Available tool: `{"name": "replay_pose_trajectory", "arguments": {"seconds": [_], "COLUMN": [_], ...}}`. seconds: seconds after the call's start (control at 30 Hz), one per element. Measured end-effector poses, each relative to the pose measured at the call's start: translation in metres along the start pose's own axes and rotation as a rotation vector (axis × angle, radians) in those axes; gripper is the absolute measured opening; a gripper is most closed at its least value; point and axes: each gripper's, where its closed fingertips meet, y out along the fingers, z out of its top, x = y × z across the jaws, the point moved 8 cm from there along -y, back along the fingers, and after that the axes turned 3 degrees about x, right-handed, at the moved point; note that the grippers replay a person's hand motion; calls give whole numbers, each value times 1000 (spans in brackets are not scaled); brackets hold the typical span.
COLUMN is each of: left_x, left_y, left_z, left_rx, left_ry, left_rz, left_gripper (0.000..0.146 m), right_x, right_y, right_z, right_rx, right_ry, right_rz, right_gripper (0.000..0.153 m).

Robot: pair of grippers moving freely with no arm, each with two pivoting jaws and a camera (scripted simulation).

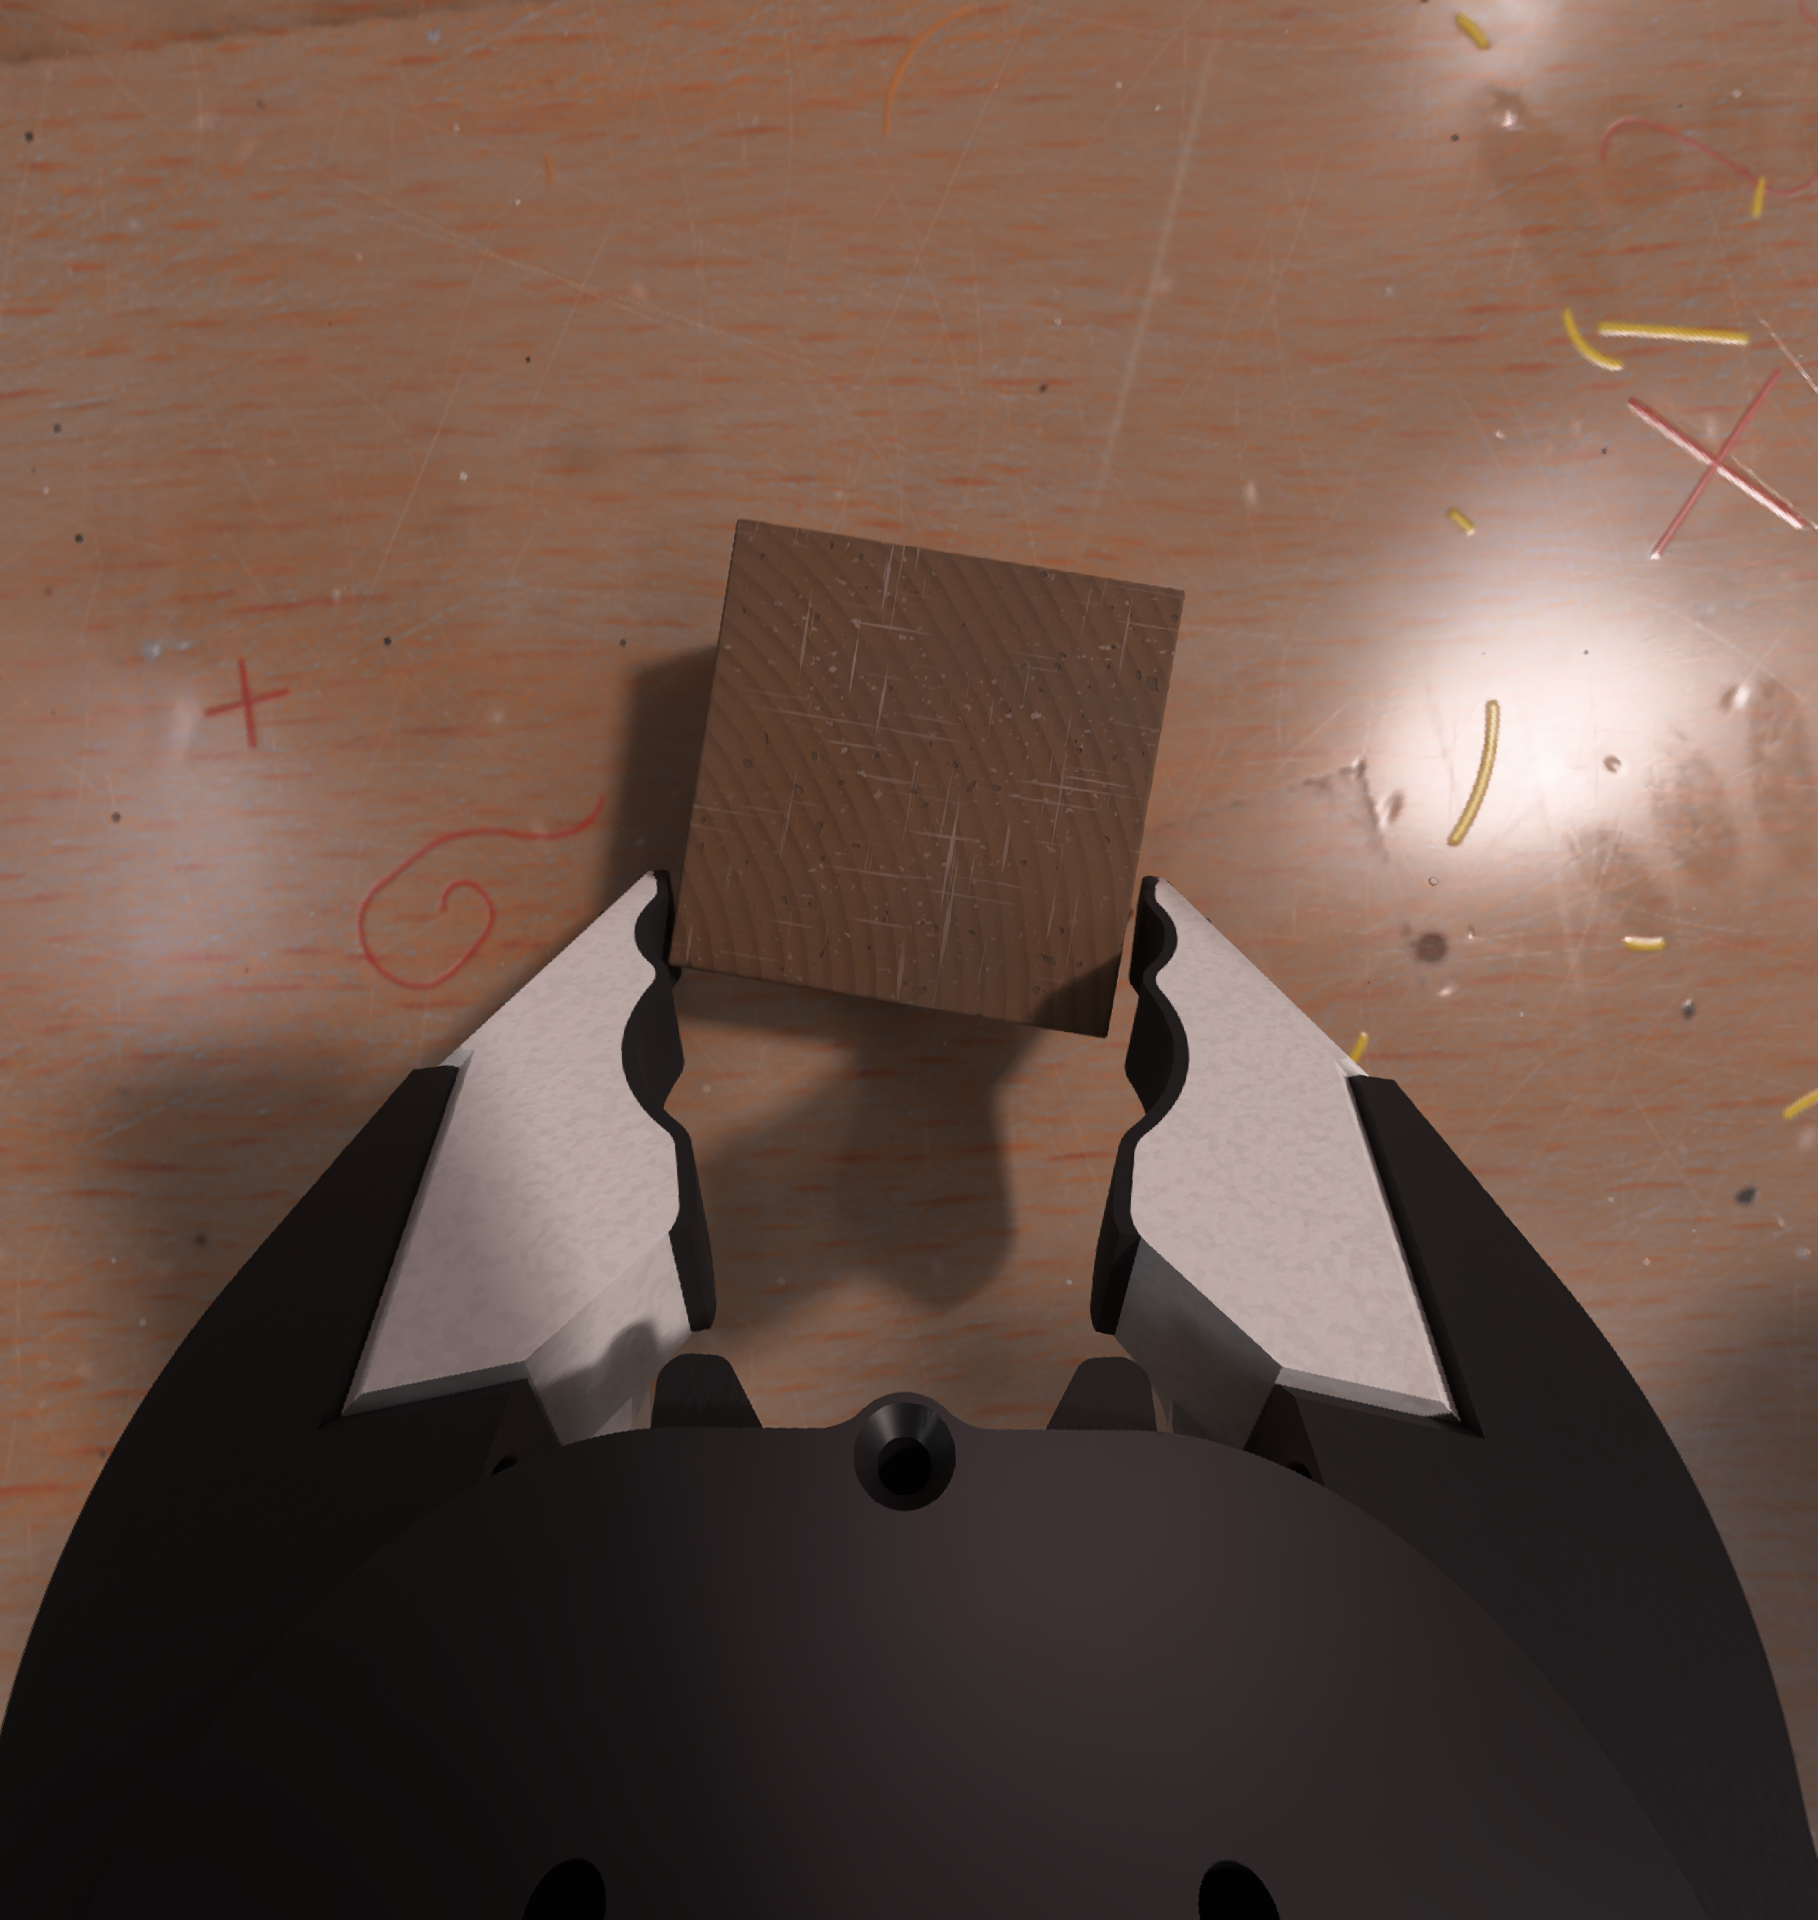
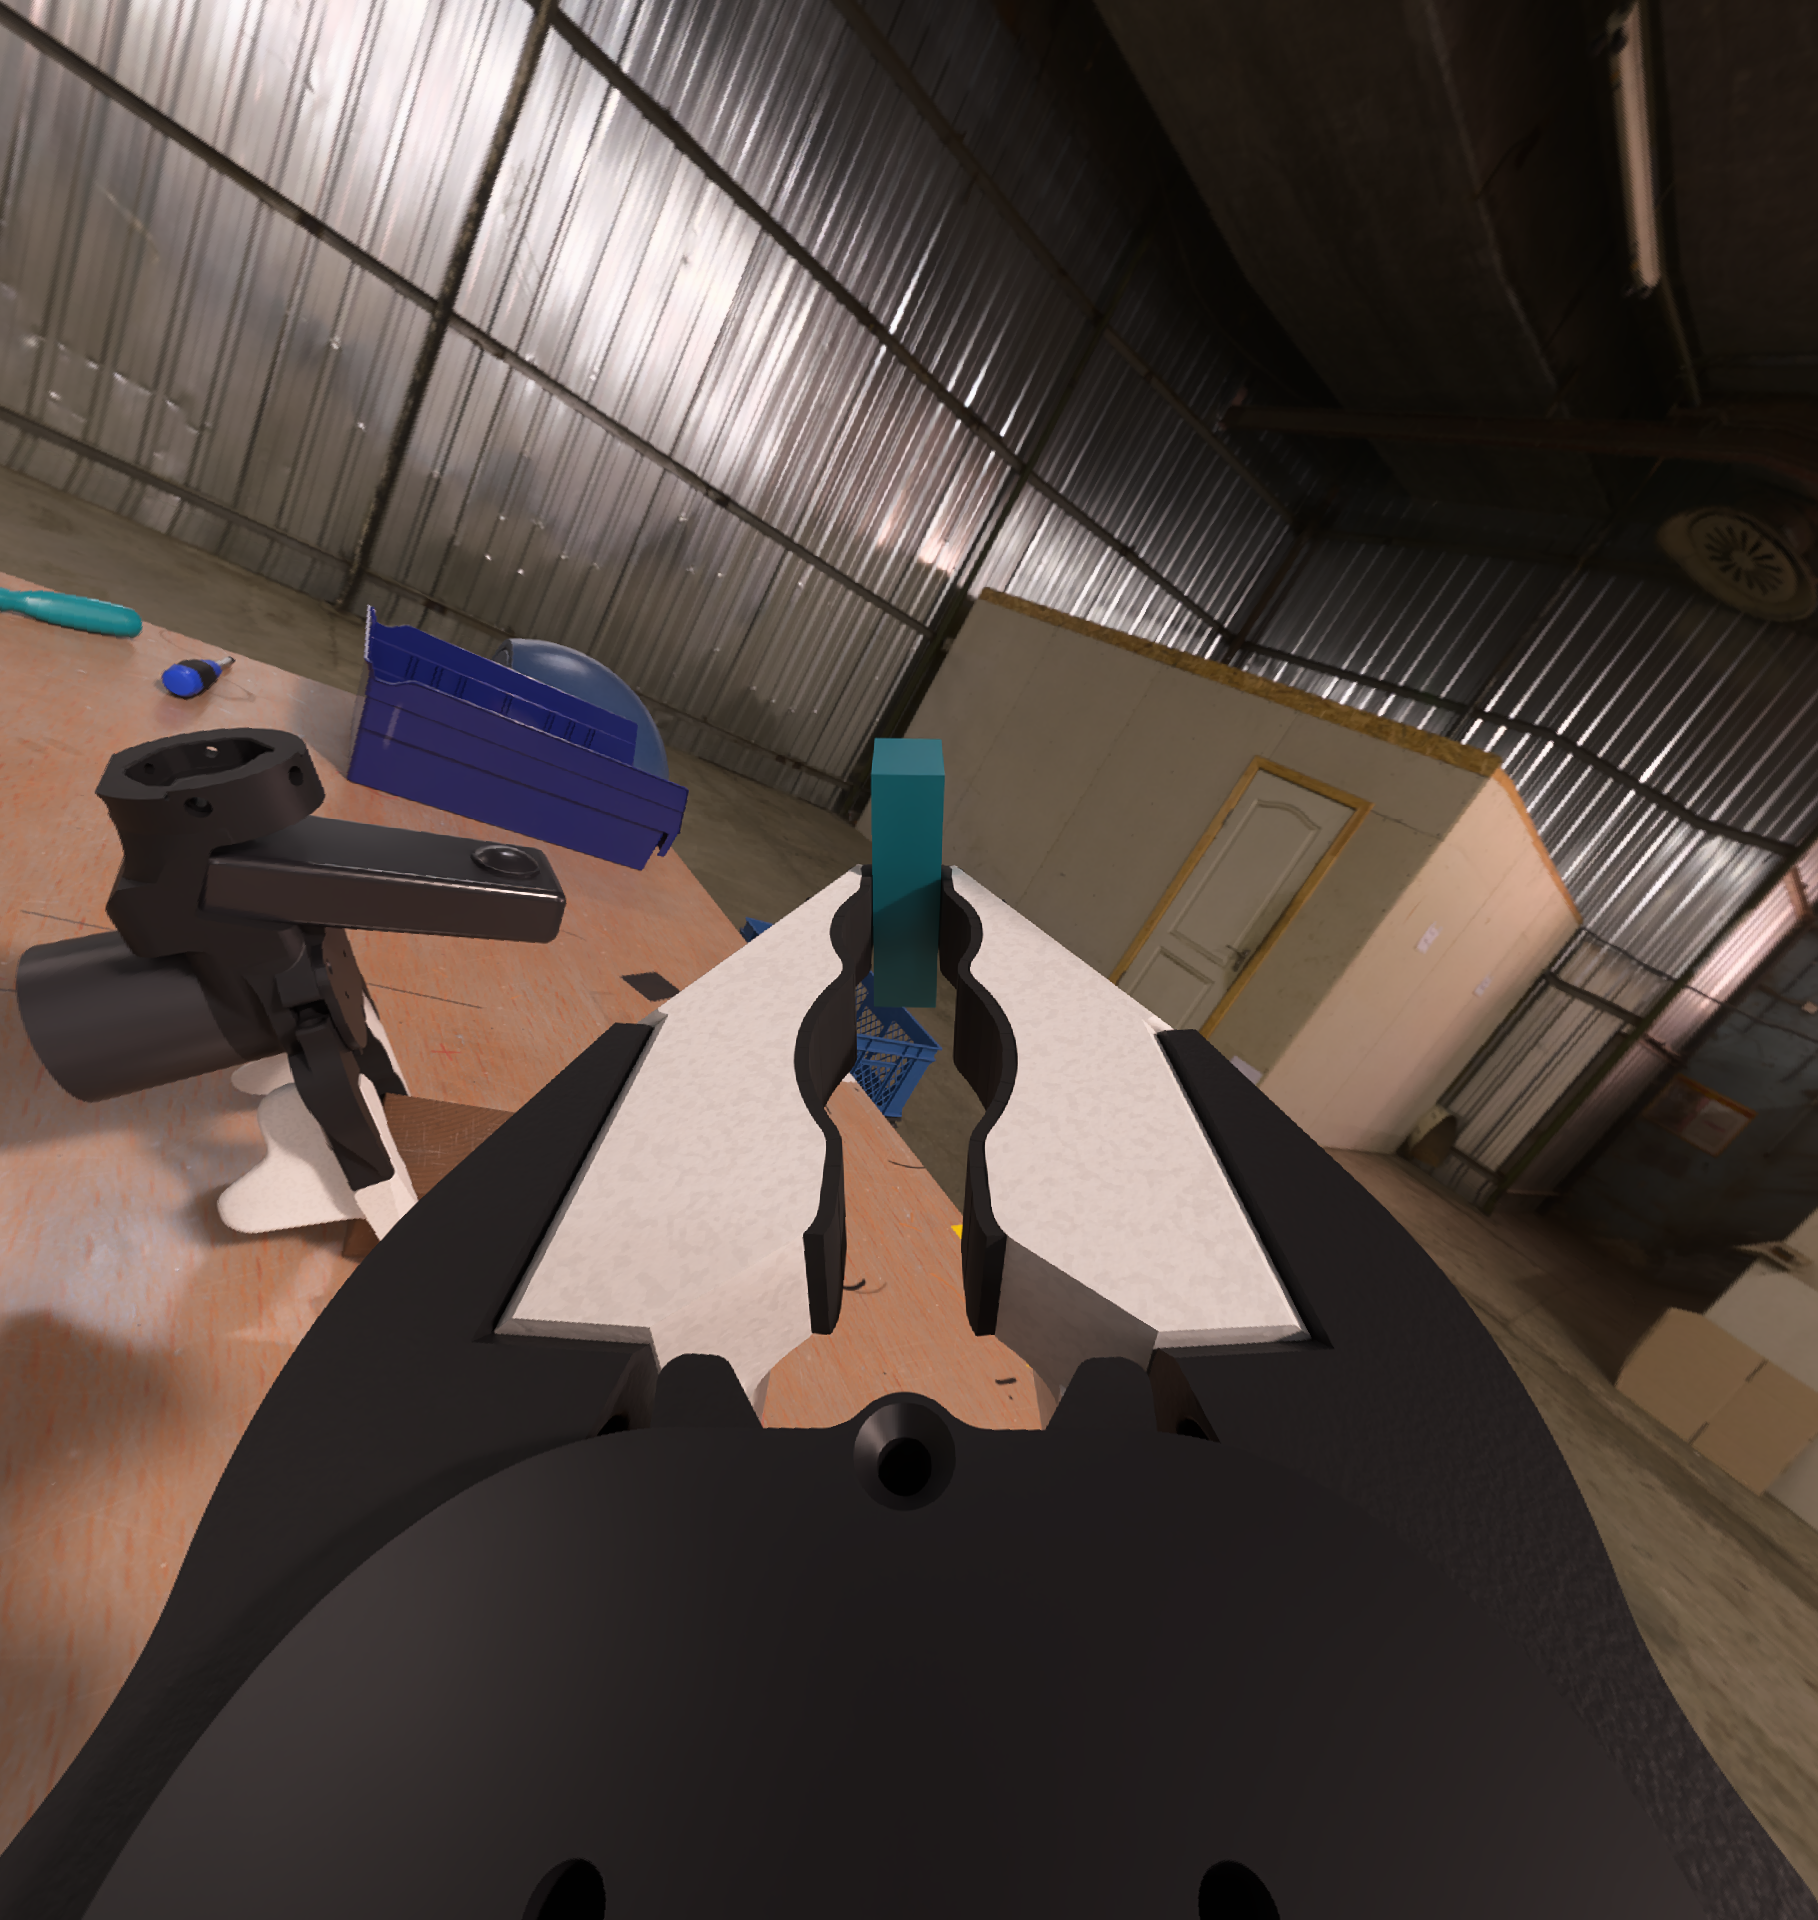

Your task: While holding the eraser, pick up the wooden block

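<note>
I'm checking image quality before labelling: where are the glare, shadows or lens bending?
Left wrist view: bright glare on the table right of the wooden block; dark shadows fall left of and below the block. Right wrist view: wide-angle bending curves the metal wall; the eraser looks sharp.

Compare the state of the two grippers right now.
The left gripper is open, its fingers straddling the near corners of the wooden block on the table; the right gripper is shut on the teal eraser. The left points down at the tabletop; the right is lifted, aimed out across the room. Both have white fingers with black pads.
</note>
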Motion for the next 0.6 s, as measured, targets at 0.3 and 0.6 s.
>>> {"name": "replay_pose_trajectory", "arguments": {"seconds": [0.3,0.6], "left_x": [-3,-3], "left_y": [4,6], "left_z": [7,6], "left_rx": [-2,38], "left_ry": [59,110], "left_rz": [-50,-83], "left_gripper": [82,89], "right_x": [-3,-2], "right_y": [3,3], "right_z": [-3,-5], "right_rx": [-25,-30], "right_ry": [-21,-19], "right_rz": [10,12], "right_gripper": [11,11]}}
